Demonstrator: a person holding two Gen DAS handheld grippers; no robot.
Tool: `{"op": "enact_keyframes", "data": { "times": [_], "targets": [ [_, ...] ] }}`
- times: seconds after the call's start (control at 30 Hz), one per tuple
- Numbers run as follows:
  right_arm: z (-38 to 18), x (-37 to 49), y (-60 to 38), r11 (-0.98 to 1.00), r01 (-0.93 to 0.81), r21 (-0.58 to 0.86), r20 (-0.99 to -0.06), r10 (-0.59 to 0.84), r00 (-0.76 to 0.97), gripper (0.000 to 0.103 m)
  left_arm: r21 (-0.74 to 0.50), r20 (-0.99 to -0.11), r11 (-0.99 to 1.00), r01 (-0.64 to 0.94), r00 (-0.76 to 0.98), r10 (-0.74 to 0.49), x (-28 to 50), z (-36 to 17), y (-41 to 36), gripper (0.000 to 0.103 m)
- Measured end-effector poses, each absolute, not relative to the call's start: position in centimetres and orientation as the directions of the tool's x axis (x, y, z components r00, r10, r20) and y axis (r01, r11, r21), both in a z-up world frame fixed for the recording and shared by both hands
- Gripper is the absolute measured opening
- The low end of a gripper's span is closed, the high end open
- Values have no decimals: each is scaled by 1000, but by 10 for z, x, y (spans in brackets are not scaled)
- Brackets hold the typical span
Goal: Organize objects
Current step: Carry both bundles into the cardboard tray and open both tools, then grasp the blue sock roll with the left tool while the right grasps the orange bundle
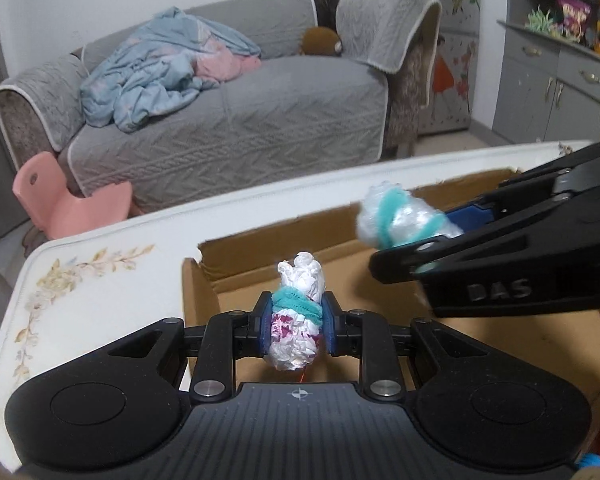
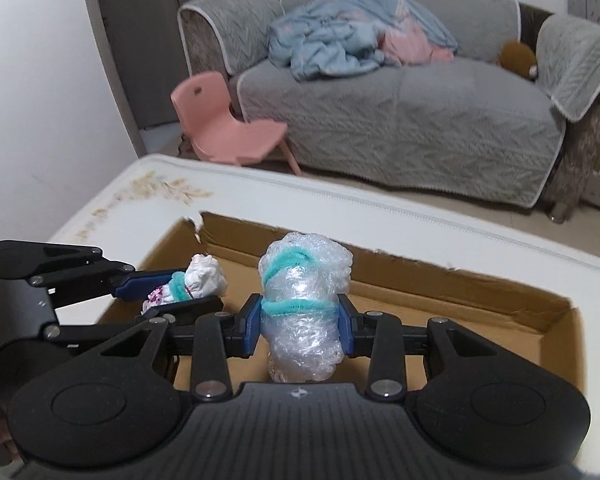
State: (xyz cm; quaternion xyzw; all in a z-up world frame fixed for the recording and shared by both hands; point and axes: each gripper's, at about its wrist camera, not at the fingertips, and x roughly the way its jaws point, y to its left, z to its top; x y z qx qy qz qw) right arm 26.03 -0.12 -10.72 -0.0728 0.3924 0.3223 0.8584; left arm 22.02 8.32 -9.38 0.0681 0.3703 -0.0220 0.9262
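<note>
My left gripper (image 1: 298,326) is shut on a white crumpled bundle with pink print (image 1: 298,320), tied with a teal pipe cleaner. It hangs over the open cardboard box (image 1: 260,248). My right gripper (image 2: 302,328) is shut on a clear bubble-wrap bundle (image 2: 304,312), also tied with teal pipe cleaner, above the same box (image 2: 460,284). In the left wrist view the right gripper (image 1: 428,236) comes in from the right with its bundle (image 1: 404,220). In the right wrist view the left gripper (image 2: 180,292) comes in from the left with its white bundle (image 2: 200,280).
The box lies on a white table with a floral print (image 1: 80,300). Beyond the table stand a grey sofa (image 1: 240,120) with a blue blanket (image 1: 152,72), a pink child's chair (image 2: 220,120) and grey cabinets (image 1: 552,88) at the right.
</note>
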Motion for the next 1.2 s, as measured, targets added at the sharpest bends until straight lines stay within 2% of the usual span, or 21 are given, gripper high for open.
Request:
{"op": "enact_keyframes", "data": {
  "times": [0.33,0.43,0.5,0.6,0.73,0.87,1.2],
  "targets": [
    [-112,259,8,795,-598,106,-761,451,465,37,140,-750,983,119,660,27,234,-102,79,35],
    [-111,259,5,796,-598,92,-767,440,468,39,150,-755,983,109,654,43,235,-102,79,47],
    [-109,259,1,804,-587,94,-768,434,472,52,168,-745,982,90,664,67,232,-101,81,61],
    [-105,261,-2,811,-578,90,-767,427,479,70,169,-738,983,76,671,75,228,-95,84,73],
    [-92,254,-8,812,-575,95,-753,437,492,73,134,-724,988,78,688,44,214,-76,85,74],
    [-68,235,-19,807,-582,97,-716,463,522,76,125,-684,990,68,729,36,185,-52,83,84],
    [-18,138,-78,782,-607,141,-602,555,574,79,54,-603,997,60,797,-16,63,-14,81,86]
  ]
}}
